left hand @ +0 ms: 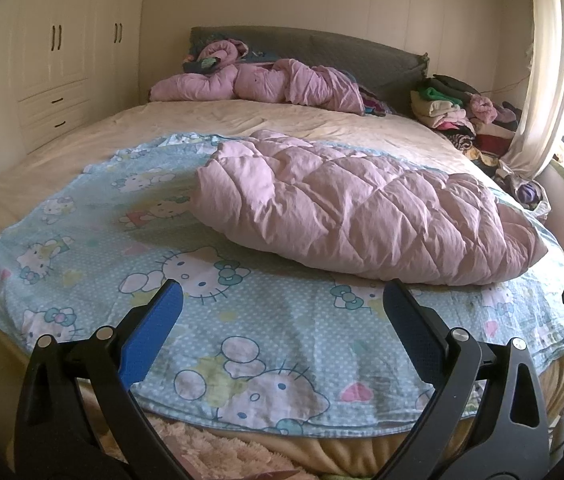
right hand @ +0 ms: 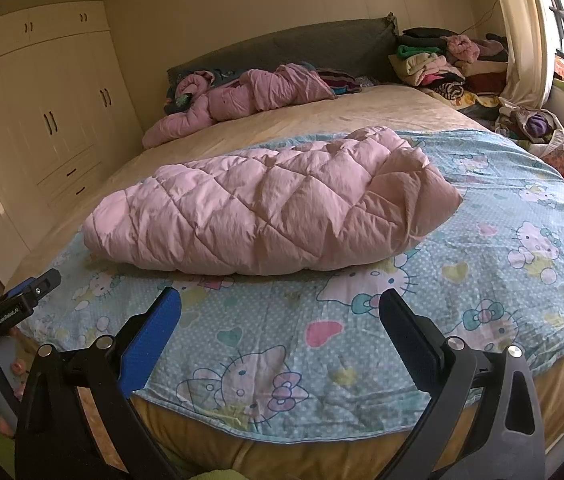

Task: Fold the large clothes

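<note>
A pink quilted puffy garment (left hand: 362, 208) lies folded in a bundle on a blue Hello Kitty sheet (left hand: 241, 320) spread over the bed. It also shows in the right wrist view (right hand: 273, 208), on the same sheet (right hand: 482, 280). My left gripper (left hand: 282, 300) is open and empty, held over the sheet's near edge, short of the bundle. My right gripper (right hand: 279, 304) is open and empty, also over the near part of the sheet. The left gripper's body (right hand: 21, 300) shows at the left edge of the right wrist view.
A second crumpled pink garment (left hand: 257, 84) lies by the grey headboard (left hand: 322, 48). A pile of folded clothes (left hand: 462, 112) sits at the back right beside a curtain (left hand: 542, 80). Cream wardrobes (left hand: 53, 60) line the left wall.
</note>
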